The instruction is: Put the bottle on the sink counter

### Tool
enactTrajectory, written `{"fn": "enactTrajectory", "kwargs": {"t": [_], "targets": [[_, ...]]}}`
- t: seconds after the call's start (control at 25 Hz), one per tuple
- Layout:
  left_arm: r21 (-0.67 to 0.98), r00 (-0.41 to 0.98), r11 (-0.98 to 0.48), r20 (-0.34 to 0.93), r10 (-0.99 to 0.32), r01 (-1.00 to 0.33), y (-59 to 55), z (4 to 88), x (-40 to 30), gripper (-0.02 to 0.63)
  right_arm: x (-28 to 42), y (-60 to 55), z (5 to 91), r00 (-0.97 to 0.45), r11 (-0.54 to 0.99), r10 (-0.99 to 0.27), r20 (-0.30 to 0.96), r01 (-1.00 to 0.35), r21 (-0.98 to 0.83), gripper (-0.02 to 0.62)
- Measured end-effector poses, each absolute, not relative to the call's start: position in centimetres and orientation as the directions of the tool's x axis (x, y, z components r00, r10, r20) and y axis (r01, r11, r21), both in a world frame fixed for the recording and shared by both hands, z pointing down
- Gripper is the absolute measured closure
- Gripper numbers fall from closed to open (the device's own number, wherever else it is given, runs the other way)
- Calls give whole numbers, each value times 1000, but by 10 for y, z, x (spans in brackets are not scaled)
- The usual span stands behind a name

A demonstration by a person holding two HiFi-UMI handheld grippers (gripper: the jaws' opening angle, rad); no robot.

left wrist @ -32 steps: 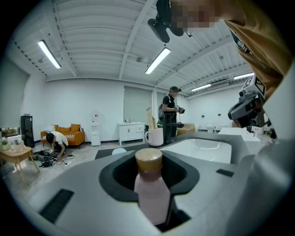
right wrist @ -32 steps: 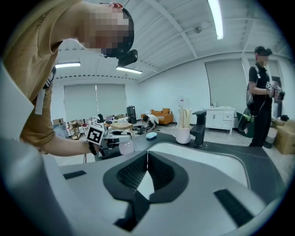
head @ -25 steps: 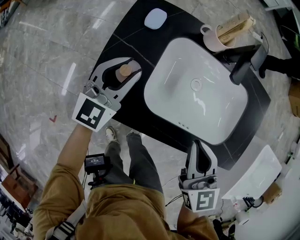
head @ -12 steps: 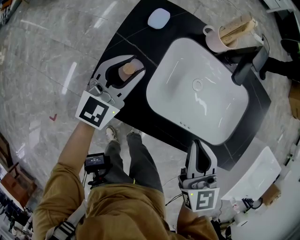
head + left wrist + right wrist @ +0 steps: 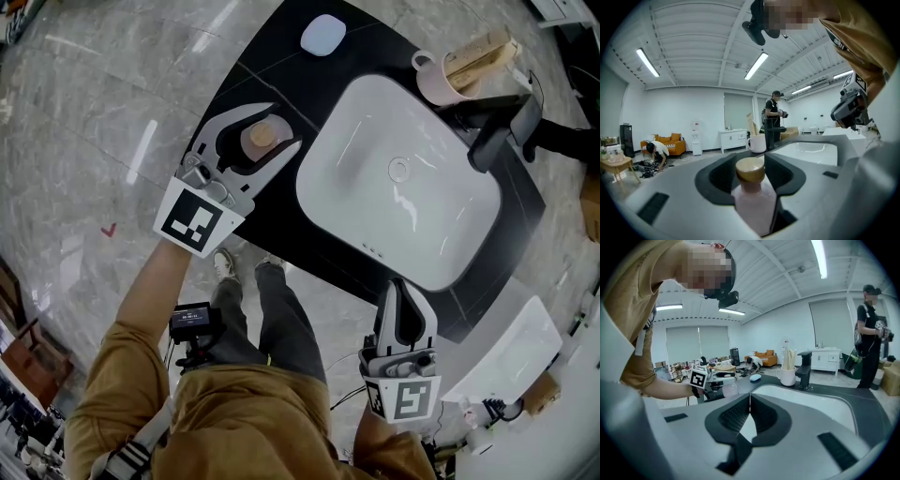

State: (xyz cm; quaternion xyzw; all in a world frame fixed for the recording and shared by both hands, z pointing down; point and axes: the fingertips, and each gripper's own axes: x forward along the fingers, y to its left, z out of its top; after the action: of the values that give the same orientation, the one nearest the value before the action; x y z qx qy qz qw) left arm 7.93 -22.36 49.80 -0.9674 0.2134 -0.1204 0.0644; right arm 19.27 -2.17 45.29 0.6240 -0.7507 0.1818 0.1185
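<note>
Well, over on the left, the left gripper [image 5: 286,125] has its jaws opening around the bottle [image 5: 263,137], which stands upright on the black sink counter [image 5: 239,89] at about nine o'clock from the white basin [image 5: 394,187]. In the left gripper view, the pink body and tan cap sit between the pads with a gap on each side, so the bottle looks released rather than held. To my eye the placing is as good as done and only the retreat is left. The risk lies there: the bottle looks tall and narrow, and if the gripper draws back crooked, one jaw could catch the cap and tip it toward the basin at its three o'clock, or off the counter edge. At six o'clock from the basin, the right gripper [image 5: 405,292] hangs with jaws closed on nothing, well apart from it all
</note>
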Motion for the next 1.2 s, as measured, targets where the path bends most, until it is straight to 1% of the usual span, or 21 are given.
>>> {"fn": "enactTrajectory", "kwargs": {"t": [0.28, 0.68, 1.2], "targets": [[-191, 871, -888, 193, -451, -418, -225, 487, 75, 423, 190, -23, 451, -203, 166, -897, 393, -978, -128, 589], [-226, 870, -887, 205, -448, -404, -214, 470, 67, 428, 181, -20, 438, -217, 185, -906, 363, -975, -122, 589], [-223, 858, -874, 197, -475, -432, -207, 456, 58, 442, 174, -15, 420, -222, 198, -918, 329, -975, -106, 589]]}}
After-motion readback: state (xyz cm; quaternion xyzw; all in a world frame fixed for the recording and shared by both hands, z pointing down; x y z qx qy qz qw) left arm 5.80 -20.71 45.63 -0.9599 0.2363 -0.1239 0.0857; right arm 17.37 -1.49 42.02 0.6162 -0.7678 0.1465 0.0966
